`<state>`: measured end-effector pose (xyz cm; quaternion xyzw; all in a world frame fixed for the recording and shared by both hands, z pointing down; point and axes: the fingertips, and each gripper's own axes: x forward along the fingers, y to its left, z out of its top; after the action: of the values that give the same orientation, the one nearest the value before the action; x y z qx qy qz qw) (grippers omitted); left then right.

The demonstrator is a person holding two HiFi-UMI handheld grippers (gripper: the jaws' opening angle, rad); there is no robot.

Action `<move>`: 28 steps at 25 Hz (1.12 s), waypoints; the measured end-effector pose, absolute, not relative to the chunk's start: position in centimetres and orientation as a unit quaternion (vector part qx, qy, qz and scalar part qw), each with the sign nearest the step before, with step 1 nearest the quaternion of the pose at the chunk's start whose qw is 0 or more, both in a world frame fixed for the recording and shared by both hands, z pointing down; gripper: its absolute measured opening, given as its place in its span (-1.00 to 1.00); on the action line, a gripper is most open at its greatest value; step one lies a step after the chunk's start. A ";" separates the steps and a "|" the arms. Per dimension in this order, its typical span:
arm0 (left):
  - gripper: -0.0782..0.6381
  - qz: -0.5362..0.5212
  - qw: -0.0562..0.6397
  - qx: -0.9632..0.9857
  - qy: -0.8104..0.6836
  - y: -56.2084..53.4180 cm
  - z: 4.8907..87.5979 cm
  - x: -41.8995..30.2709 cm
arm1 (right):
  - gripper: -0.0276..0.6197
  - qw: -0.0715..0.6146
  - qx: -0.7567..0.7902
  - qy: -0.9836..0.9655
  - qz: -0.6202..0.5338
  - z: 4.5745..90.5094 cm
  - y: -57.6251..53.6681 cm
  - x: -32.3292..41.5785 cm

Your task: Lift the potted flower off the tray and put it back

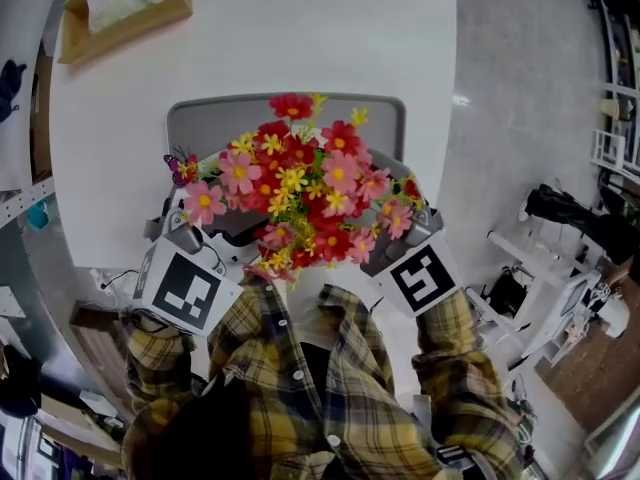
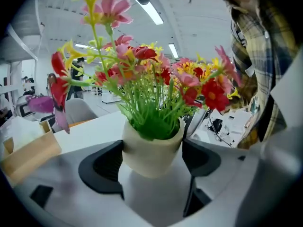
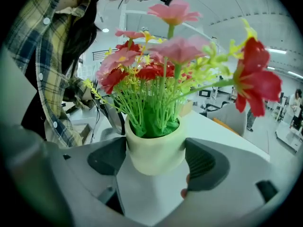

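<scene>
A cream pot (image 2: 152,150) of red, pink and yellow artificial flowers (image 1: 300,188) is held from both sides. My left gripper (image 2: 154,159) is shut on the pot, its black pads (image 2: 102,167) pressed to the pot's wall. My right gripper (image 3: 156,159) is shut on the same pot (image 3: 155,151) from the opposite side. In the head view the left gripper (image 1: 205,233) and right gripper (image 1: 402,243) flank the bouquet, which hides the pot. The grey tray (image 1: 200,118) lies on the white table (image 1: 330,38), partly under the flowers. What the pot's base rests on is hidden.
A wooden box (image 1: 120,13) with white tissue stands at the table's far left corner. A purple butterfly ornament (image 1: 180,166) sticks out of the bouquet's left side. The table's right edge drops to a glossy floor (image 1: 520,88), with equipment (image 1: 570,218) beyond.
</scene>
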<state>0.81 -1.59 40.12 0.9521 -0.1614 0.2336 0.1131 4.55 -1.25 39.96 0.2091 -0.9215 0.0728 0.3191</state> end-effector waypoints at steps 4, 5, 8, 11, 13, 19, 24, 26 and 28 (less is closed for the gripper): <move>0.27 0.239 0.111 0.951 -0.163 -1.6 40.6 0.6 | 0.21 0.328 0.210 -0.918 0.076 40.6 -1.3 4.3; 0.27 0.242 0.110 0.950 -0.162 -1.5 40.7 0.5 | 0.21 0.331 0.211 -0.917 0.076 40.7 -1.2 4.3; 0.27 0.249 0.104 0.950 -0.158 -1.4 40.8 0.3 | 0.21 0.329 0.217 -0.916 0.074 40.8 -1.0 4.0; 0.28 0.254 0.095 0.949 -0.158 -1.7 40.8 0.2 | 0.21 0.326 0.221 -0.916 0.072 40.8 -1.3 3.9; 0.28 0.255 0.093 0.949 -0.159 -1.8 41.0 0.2 | 0.21 0.328 0.221 -0.916 0.071 41.0 -1.4 3.9; 0.28 0.236 0.101 0.952 -0.165 -1.6 41.0 0.5 | 0.21 0.322 0.219 -0.918 0.071 41.1 -1.2 4.1; 0.28 0.236 0.098 0.954 -0.157 -1.7 40.7 0.3 | 0.21 0.318 0.221 -0.918 0.081 41.2 -0.8 4.1; 0.28 0.234 0.098 0.954 -0.158 -1.5 40.8 0.3 | 0.21 0.318 0.219 -0.919 0.081 41.2 -0.6 4.1; 0.28 0.229 0.101 0.955 -0.160 -1.5 40.8 0.4 | 0.21 0.317 0.215 -0.920 0.082 41.2 -0.6 4.1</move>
<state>0.36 -1.46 40.80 0.9547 -0.1601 0.2294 0.1012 4.12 -0.62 41.19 0.2154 -0.9200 0.0815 0.3171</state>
